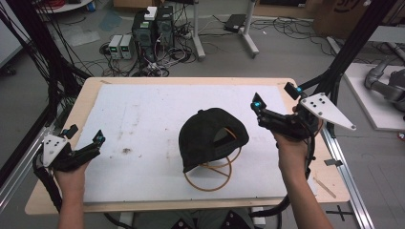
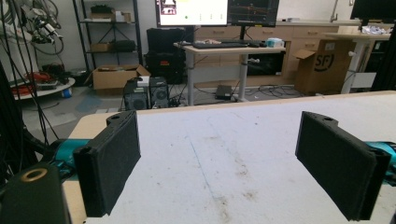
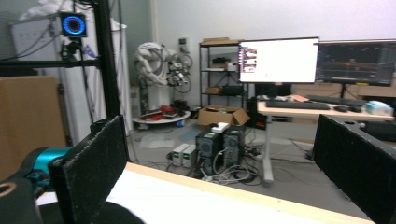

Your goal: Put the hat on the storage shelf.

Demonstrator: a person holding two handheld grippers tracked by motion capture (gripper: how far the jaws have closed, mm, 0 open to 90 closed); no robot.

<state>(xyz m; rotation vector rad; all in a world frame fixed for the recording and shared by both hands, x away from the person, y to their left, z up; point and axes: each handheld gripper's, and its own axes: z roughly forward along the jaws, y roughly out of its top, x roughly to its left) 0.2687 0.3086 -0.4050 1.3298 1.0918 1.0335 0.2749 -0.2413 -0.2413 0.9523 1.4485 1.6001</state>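
On the white mat sits a black cap over an orange ring, untouched. Both grippers, left and right, hover with jaws wide apart, holding nothing. Reaching seems next; the right is nearer and must come down to the cap.

Between my left gripper and the black cap the white bench lies bare, so I can slide straight across. My right gripper hangs near the cap's far side. The tan ring under the cap blocks the near edge.
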